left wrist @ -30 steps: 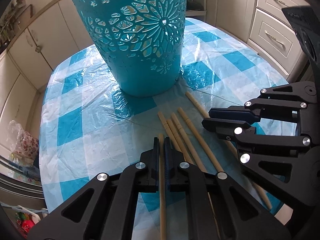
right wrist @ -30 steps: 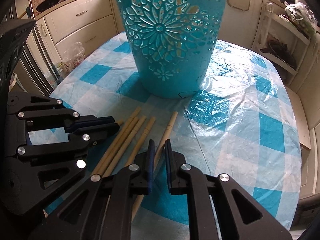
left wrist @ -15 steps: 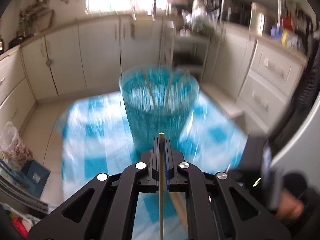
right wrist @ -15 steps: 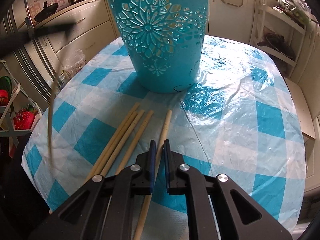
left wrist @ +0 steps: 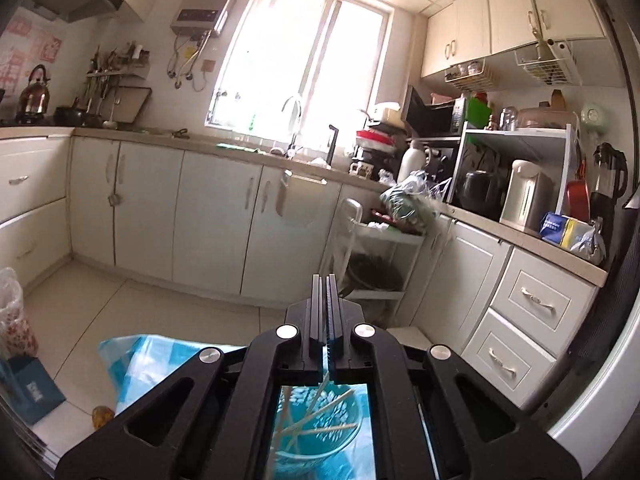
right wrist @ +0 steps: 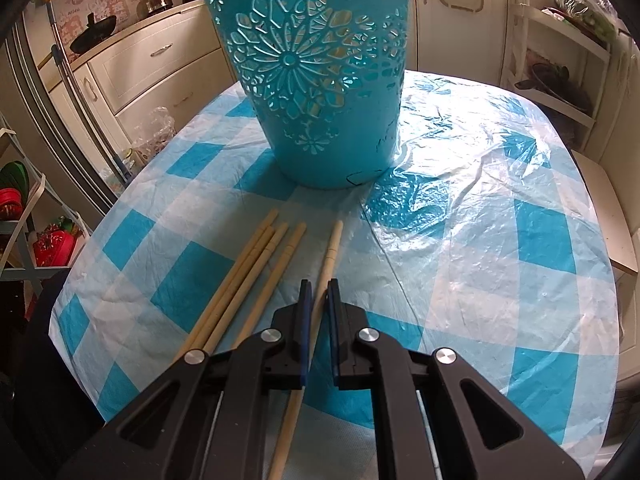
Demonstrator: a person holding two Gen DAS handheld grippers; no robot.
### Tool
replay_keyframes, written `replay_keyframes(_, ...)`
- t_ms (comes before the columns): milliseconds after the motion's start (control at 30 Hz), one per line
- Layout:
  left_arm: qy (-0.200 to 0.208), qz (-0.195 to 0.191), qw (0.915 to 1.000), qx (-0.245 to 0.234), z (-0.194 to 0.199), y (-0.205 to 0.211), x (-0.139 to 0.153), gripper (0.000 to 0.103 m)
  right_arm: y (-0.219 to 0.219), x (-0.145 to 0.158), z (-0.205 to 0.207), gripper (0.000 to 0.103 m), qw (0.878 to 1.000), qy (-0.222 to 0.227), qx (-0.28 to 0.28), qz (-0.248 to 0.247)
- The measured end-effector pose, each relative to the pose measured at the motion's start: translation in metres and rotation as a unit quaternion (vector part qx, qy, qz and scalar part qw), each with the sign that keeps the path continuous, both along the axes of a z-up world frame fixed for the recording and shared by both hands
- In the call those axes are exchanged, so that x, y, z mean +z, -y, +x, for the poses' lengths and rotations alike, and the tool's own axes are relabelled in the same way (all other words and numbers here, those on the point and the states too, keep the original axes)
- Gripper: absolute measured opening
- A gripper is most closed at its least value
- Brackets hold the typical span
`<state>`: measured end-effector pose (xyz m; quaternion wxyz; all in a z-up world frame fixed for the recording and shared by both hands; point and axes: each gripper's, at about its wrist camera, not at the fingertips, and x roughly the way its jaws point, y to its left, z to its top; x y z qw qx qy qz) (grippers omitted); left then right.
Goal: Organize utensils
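A teal cut-out basket (right wrist: 316,80) stands on the blue-and-white checked tablecloth (right wrist: 500,240). Several wooden chopsticks (right wrist: 248,280) lie in front of it. My right gripper (right wrist: 318,288) is low over the table with its jaws slightly apart around one chopstick (right wrist: 330,256), which lies apart from the others. My left gripper (left wrist: 325,280) is raised high above the basket (left wrist: 320,424), jaws shut with nothing between the tips. Below it, several chopsticks (left wrist: 316,416) stand inside the basket.
Kitchen cabinets (left wrist: 216,220) and a counter with appliances (left wrist: 524,200) surround the table. A white trolley (left wrist: 376,256) stands beyond the table. A rack with red and green items (right wrist: 24,216) is at the left table edge.
My left gripper lifted a chopstick from the table, carried it up over the basket and no longer holds it. My right gripper stayed around the single chopstick.
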<state>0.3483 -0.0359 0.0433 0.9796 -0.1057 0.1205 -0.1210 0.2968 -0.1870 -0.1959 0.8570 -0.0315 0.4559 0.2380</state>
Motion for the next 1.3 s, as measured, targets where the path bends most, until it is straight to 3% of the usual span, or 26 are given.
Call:
replay_keyframes(200, -0.011, 0.006, 0.9999, -0.001, 0.001, 0.001, -0.002, 0.002, 0.001, -0.001, 0.002, 0.009, 1.0, -0.002, 0.003, 0.006)
replay_keyframes(267, -0.033, 0.025, 0.9989, 0.023, -0.007, -0.015, -0.015, 0.002, 0.003, -0.001, 0.003, 0.009, 1.0, -0.005, 0.004, 0.011)
replay_keyframes(333, -0.084, 0.046, 0.9943, 0.046, -0.006, -0.036, -0.038, 0.007, 0.003, -0.001, 0.004, 0.008, 1.0, -0.007, 0.005, 0.014)
replay_keyframes(367, -0.128, 0.064, 0.9872, 0.071, 0.0, -0.051, -0.06, 0.01, 0.003, -0.001, 0.005, 0.008, 1.0, -0.008, 0.005, 0.014)
replay_keyframes(433, -0.22, 0.081, 0.9657, 0.112, 0.019, -0.085, -0.108, 0.03, 0.002, -0.001, 0.004, 0.008, 1.0, -0.006, 0.005, 0.009)
replay_keyframes(533, -0.307, 0.088, 0.941, 0.111, 0.043, -0.1, -0.157, 0.031, -0.001, 0.0, 0.002, 0.008, 1.0, -0.001, 0.006, -0.001)
replay_keyframes(633, -0.319, 0.15, 0.932, 0.085, 0.062, -0.073, -0.187, 0.043, -0.001, -0.001, 0.002, 0.008, 1.0, -0.002, 0.004, 0.003)
replay_keyframes(767, -0.321, 0.215, 0.9201, 0.063, 0.088, -0.037, -0.219, 0.044, 0.001, -0.002, 0.003, 0.008, 1.0, -0.005, 0.003, 0.009)
replay_keyframes(967, -0.33, 0.247, 0.9092, 0.057, 0.128, -0.018, -0.238, 0.046, 0.004, 0.0, 0.003, 0.008, 1.0, -0.005, 0.006, 0.007)
replay_keyframes(1033, -0.328, 0.244, 0.9111, 0.052, 0.133, -0.019, -0.241, 0.046, 0.003, 0.0, 0.004, 0.008, 1.0, -0.006, 0.008, 0.007)
replay_keyframes(1067, -0.331, 0.235, 0.913, 0.044, 0.134, -0.022, -0.24, 0.043, 0.003, 0.0, 0.004, 0.008, 1.0, -0.006, 0.009, 0.007)
replay_keyframes(1133, -0.335, 0.223, 0.9149, 0.028, 0.135, -0.027, -0.241, 0.009, 0.002, 0.0, 0.005, 0.008, 1.0, -0.007, 0.01, 0.007)
replay_keyframes(1200, -0.341, 0.226, 0.9124, 0.014, 0.127, -0.027, -0.239, 0.005, 0.002, 0.0, 0.006, 0.008, 1.0, -0.008, 0.01, 0.008)
replay_keyframes(1300, -0.338, 0.191, 0.9216, 0.006, 0.106, -0.038, -0.226, 0.005, 0.001, 0.0, 0.006, 0.008, 1.0, -0.008, 0.009, 0.008)
